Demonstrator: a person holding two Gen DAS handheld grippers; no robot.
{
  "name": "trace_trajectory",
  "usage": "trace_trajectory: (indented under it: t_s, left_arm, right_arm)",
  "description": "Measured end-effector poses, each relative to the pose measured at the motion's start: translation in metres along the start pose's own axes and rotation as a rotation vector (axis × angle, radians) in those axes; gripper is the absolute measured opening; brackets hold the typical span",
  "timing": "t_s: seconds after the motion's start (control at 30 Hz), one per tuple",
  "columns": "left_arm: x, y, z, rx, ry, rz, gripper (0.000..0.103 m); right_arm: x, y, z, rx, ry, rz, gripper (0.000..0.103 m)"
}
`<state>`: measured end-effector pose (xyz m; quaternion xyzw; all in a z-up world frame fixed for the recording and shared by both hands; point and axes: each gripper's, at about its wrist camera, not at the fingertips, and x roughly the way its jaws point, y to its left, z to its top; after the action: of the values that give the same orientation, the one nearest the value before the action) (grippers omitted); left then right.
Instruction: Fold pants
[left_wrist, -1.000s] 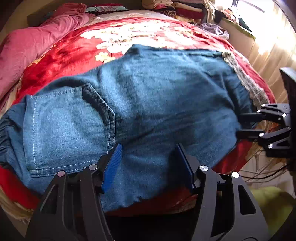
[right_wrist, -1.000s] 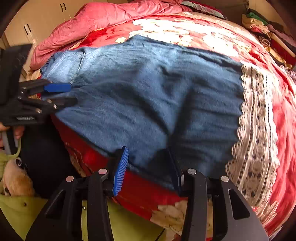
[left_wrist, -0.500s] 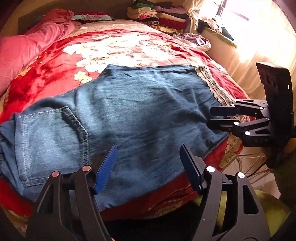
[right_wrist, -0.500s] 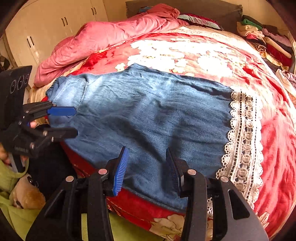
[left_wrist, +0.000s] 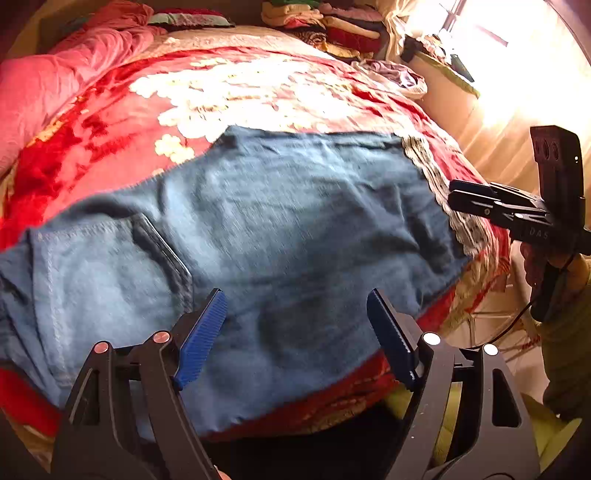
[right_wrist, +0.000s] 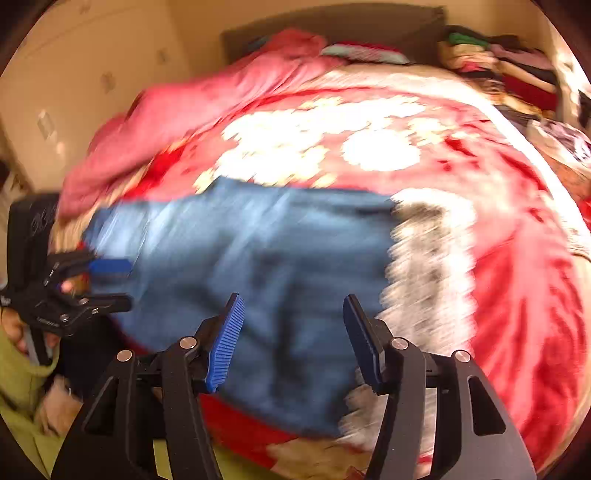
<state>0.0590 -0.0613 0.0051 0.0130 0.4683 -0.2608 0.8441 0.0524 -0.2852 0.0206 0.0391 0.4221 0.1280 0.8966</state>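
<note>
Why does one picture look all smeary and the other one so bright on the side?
Right wrist view: motion blur smears the jeans and lace trim. Left wrist view: sharper, but window glare washes out the upper right; both bend at the edges.

Pants (left_wrist: 280, 251): blue denim, folded flat
Place: across the near edge of the red floral bedspread (left_wrist: 110, 122)
Detail: back pocket up (lace-trimmed cuffs opposite)

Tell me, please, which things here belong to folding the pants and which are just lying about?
Part of the job:
jeans
left gripper, jaws opening, empty
right gripper, jaws opening, empty

Just lying about:
red blanket
pink quilt
clothes stack
</note>
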Motion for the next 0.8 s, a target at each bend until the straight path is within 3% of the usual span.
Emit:
trace_trajectory:
  t_s: [0.1, 0.23, 0.33, 0.67, 0.8]
  left_arm:
    - [-0.005, 0.015, 0.029, -0.013, -0.045, 0.031, 0.071]
    - [0.005, 0.038, 0.064, -0.072, -0.065, 0.017, 0.071]
    - [0.023, 0.052, 0.083, -0.106, -0.046, 0.008, 0.071]
    - [0.083, 0.073, 0.099, -0.163, 0.033, -0.039, 0.06]
    - [0.094, 0.077, 0.103, -0.189, 0.023, -0.076, 0.06]
  right_arm:
    - [-0.002, -0.045, 0.023, 0.097, -0.038, -0.07, 0.055]
    - [0.009, -0.093, 0.044, 0.159, -0.055, -0.104, 0.054]
    - [0.03, -0.118, 0.054, 0.184, -0.017, -0.066, 0.054]
    - [0.091, -0.128, 0.053, 0.198, 0.084, 0.014, 0.042]
    - [0.087, -0.125, 0.048, 0.181, 0.061, 0.04, 0.028]
